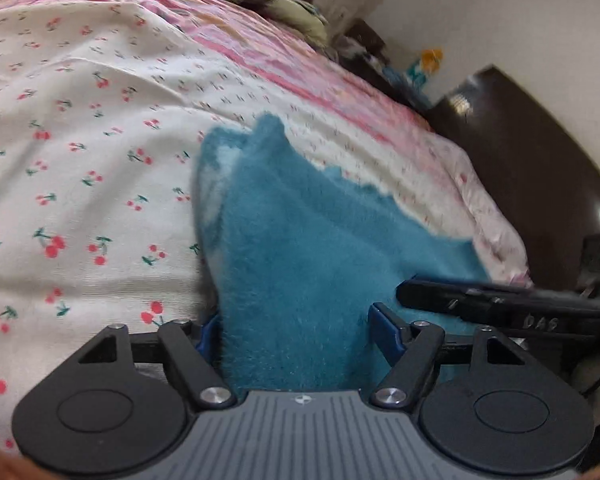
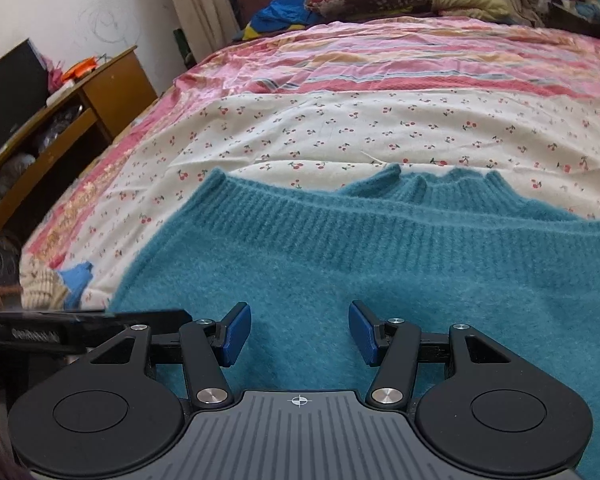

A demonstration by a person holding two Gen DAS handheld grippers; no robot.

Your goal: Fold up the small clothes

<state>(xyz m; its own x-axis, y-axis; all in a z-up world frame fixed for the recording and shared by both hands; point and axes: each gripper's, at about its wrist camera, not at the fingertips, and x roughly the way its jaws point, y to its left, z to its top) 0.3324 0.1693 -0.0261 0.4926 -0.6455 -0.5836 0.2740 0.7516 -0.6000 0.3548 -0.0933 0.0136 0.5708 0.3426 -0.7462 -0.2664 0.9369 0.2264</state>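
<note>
Left wrist view shows the left gripper (image 1: 294,332) spread around a raised fold of the teal sweater (image 2: 380,264) on the bed (image 2: 340,128), grip unconfirmed, while the right gripper (image 2: 299,330) hovers open-jawed, apparently positioning for a fold.

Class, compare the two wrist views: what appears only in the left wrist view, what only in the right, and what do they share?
Left only: a dark wooden footboard and the left gripper with sweater fabric bunched between its fingers. Right only: the sweater's ribbed hem, a wooden side cabinet and the open right gripper. Both: the teal sweater on the cherry-print bedsheet.
</note>
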